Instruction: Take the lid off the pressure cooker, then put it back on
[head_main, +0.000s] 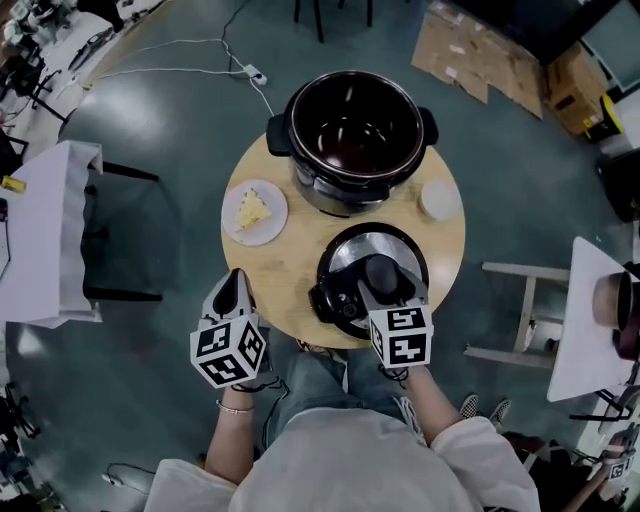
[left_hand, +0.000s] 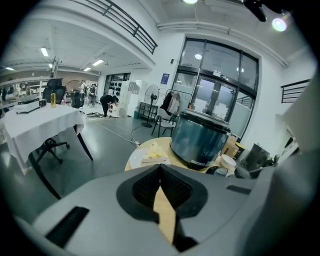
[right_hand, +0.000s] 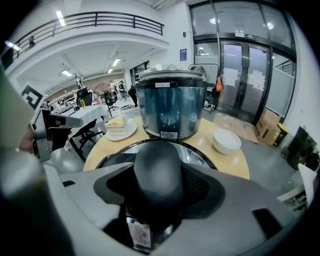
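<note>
Lid (head_main: 345, 255) of the pressure cooker: shiny metal disc with black fittings and a black domed knob (head_main: 383, 272) at its centre, knob side up. It sits off the cooker, over the near half of the round wooden desk (head_main: 290, 285). The views do not show whether it rests on the desk top or hangs just above it.

Right gripper (head_main: 386, 290): its fingers are clamped on the knob (right_hand: 159, 172), one on each side. The lid's bright rim (right_hand: 200, 156) shows beyond them.

Pressure cooker body (head_main: 340, 197): open, dark and empty inside, with black side handles. It stands upright on the far half of the desk, just beyond the lid. In the right gripper view it stands directly behind the knob (right_hand: 170, 110).

Left gripper (head_main: 234, 285): at the near left edge of the desk, well apart from the lid. Its fingers (left_hand: 147, 187) are together at the tips, with nothing between them.

White plate (head_main: 272, 228): on the left of the desk, beside the cooker body, carrying a slice of cake (head_main: 252, 210).

Small white bowl (head_main: 440, 200): on the right of the desk, near the cooker's right handle.

Surroundings: grey floor (head_main: 180, 130). A white-draped table (head_main: 50, 230) stands to the left, flattened cardboard (head_main: 480, 55) lies at far right, and a power strip (head_main: 257, 75) with its cable lies beyond the desk.
</note>
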